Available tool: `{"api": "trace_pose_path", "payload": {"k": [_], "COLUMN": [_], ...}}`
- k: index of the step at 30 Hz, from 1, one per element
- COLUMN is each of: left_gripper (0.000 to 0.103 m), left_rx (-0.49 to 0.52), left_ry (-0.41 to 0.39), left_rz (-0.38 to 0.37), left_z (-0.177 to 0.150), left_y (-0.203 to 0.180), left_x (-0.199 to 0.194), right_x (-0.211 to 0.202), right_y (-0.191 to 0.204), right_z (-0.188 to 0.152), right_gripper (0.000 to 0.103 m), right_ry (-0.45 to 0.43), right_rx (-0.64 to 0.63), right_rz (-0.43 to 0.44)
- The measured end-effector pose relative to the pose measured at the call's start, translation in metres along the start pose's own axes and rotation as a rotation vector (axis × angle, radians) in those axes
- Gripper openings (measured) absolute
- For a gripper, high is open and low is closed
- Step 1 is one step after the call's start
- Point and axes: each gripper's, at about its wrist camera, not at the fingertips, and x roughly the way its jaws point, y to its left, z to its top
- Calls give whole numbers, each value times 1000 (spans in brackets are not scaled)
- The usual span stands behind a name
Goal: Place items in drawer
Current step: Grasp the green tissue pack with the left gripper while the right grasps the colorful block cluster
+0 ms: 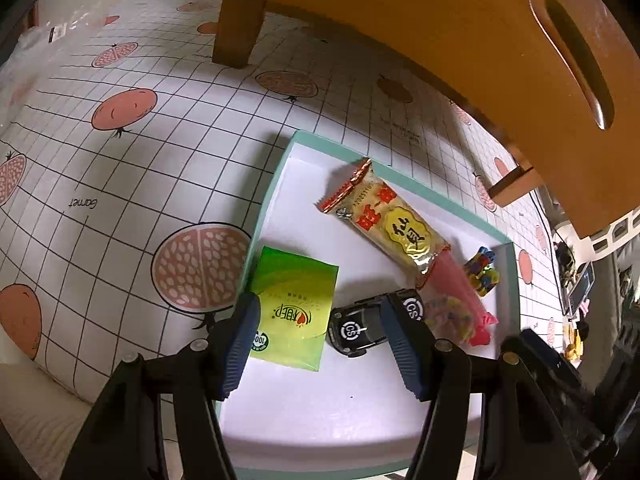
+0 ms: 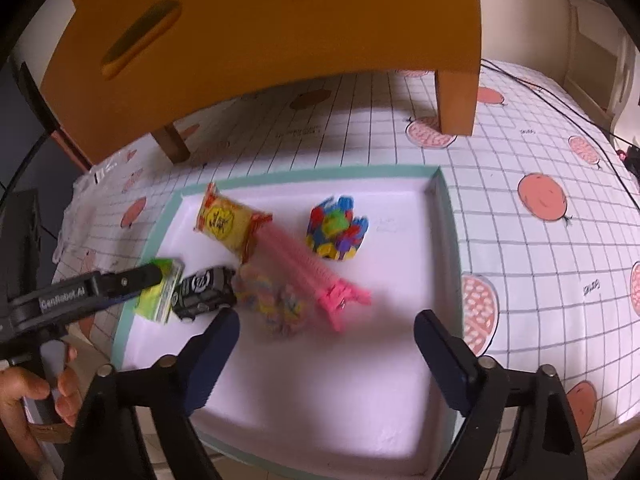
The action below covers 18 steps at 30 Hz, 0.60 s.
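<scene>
Left wrist view: left gripper (image 1: 316, 344) has its jaws around the green packet (image 1: 294, 308) and toy car (image 1: 360, 326) at 6 o'clock in the tray (image 1: 276, 184). Can't tell if the pads actually bite. Looks like the pick-up step; next it needs a firm squeeze, then a lift toward the drawer (image 1: 460, 32) up at 1 o'clock.

Right wrist view: right gripper (image 2: 326, 356) has its jaws apart with nothing between them, over bare tray floor. Count: one snack (image 2: 226, 222), one pink bag (image 2: 304, 276), one block cluster (image 2: 336, 232), one car, one packet.
</scene>
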Motion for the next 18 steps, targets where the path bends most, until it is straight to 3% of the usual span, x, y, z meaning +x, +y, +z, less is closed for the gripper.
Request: {"api": "trace_pose_path", "payload": {"k": [3,11,15,18], "left_gripper": [64,63,63,63], "left_rx": [-13,-43,-64,-85], "left_ry": [3,4,9,15], "left_rz": [-2,-2,-16,-35], "left_z": [1,3,4,5], "left_y": [2,6,8,10], "left_x": [1,4,4,4], "right_x": [4,26,43,55], "right_y": [-3,3,2,-2], "right_z": [12,35,42,46], "right_gripper": [77,70,60,59], "right_ry": [1,34,60,84], "right_rx": [3,-46,-64,-47], "right_rz": [-15,-40,-74,-89]}}
